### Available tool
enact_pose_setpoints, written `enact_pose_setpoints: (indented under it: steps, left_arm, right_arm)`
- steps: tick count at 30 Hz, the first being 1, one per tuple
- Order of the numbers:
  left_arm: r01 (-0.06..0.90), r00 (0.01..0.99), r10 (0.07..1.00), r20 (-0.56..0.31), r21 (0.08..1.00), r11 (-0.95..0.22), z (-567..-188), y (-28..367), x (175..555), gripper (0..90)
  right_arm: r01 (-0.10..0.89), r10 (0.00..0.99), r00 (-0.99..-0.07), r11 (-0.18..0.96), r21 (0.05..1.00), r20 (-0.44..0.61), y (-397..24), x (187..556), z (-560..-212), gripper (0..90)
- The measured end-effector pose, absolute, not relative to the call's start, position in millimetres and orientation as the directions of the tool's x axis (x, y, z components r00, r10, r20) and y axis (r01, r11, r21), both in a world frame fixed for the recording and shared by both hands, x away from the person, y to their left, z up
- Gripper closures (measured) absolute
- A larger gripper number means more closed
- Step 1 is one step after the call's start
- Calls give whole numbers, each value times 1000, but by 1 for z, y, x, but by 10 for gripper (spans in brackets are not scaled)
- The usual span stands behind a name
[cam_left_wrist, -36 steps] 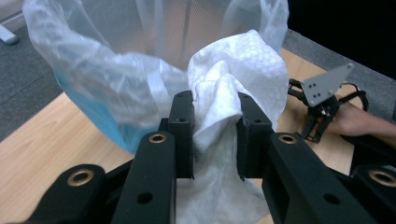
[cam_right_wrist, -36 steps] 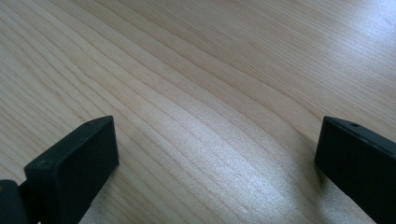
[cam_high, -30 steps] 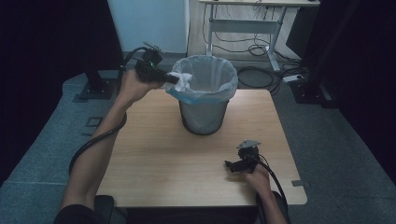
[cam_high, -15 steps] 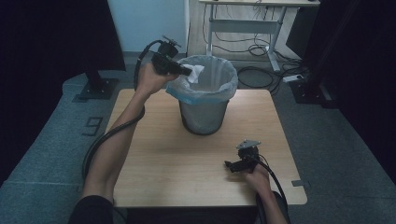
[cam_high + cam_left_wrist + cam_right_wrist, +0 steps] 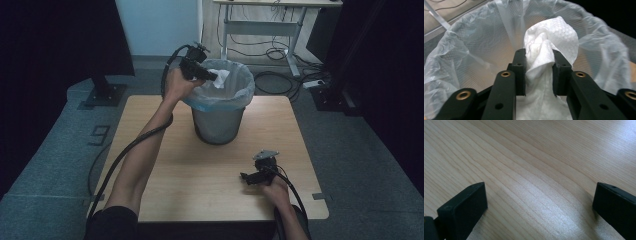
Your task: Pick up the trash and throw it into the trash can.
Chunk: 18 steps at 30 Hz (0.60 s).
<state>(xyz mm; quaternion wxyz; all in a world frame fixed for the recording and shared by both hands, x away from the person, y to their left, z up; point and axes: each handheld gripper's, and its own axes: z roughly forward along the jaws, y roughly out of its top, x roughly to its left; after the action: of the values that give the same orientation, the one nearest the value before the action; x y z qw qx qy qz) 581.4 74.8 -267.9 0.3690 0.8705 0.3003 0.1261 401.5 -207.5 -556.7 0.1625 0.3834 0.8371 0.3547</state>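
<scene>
clutching a crumpled white paper towel (image 5: 549,42), the left tool (image 5: 200,70) had swung from beside to above the grey lined bin (image 5: 220,117), ready to drop it, while the right tool (image 5: 260,172) lay released.

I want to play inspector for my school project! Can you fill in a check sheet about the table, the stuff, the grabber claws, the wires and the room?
Surface: wooden table, bare around the bin.
Job's things: mesh bin with clear liner; crumpled white tissue over its opening.
Clutter: nothing seen.
Grippers: left gripper pinches the tissue; right gripper open, low over bare wood.
Cables: one cable trails along the left forearm; another loops by the right hand.
Surroundings: desk with loose wires behind; dark curtains at the sides.
</scene>
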Motion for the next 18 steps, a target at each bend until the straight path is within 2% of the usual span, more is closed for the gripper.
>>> enact_pose_setpoints:
  steps: [5, 11, 18]
  left_arm:
    - [430, 772, 635, 34, 708, -560, -273, 72, 585, 400]
    - [427, 765, 641, 53, 703, -568, -273, 74, 582, 144]
    - [412, 780, 624, 44, 713, -567, -273, 82, 573, 0]
  right_arm:
    - [525, 755, -656, 458, 718, -2, -208, 401, -557, 0]
    - [524, 754, -656, 458, 718, -2, -207, 401, -557, 0]
    - [525, 755, -656, 458, 718, -1, -207, 401, -557, 0]
